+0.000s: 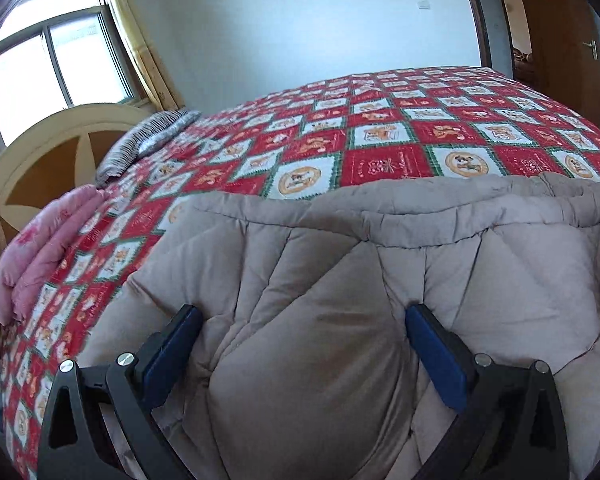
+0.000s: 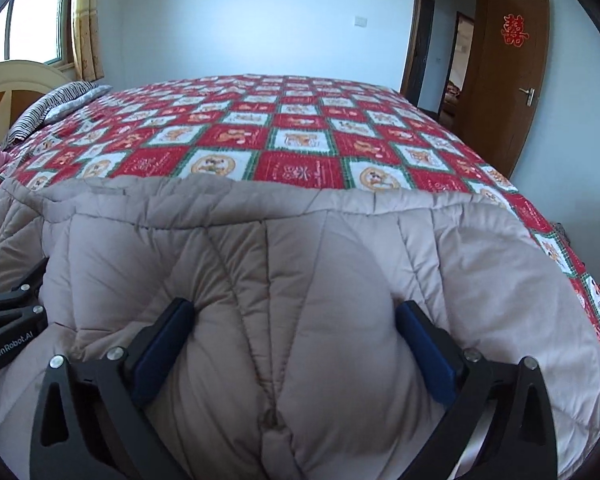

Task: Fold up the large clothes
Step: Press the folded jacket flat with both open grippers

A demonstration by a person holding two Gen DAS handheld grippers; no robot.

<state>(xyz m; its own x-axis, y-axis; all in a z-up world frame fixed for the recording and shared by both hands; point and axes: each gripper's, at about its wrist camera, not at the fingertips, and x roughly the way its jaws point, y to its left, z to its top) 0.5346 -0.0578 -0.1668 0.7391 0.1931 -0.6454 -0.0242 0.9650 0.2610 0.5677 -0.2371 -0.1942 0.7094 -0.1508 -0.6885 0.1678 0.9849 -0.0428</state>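
Quilted garment: beige, padded, spread on my bed's near edge over the red checked bedspread.
Left hand-held gripper: released, jaws wide, padding bulging between them.
Right hand-held gripper: likewise released, straddling the padding.
Left view only: pink folded bedding.
Right view only: open door; my left hand-held gripper's body at the frame's left edge.

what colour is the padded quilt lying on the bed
Plain beige quilt, stitched in puffy panels; clearest in the right wrist view.
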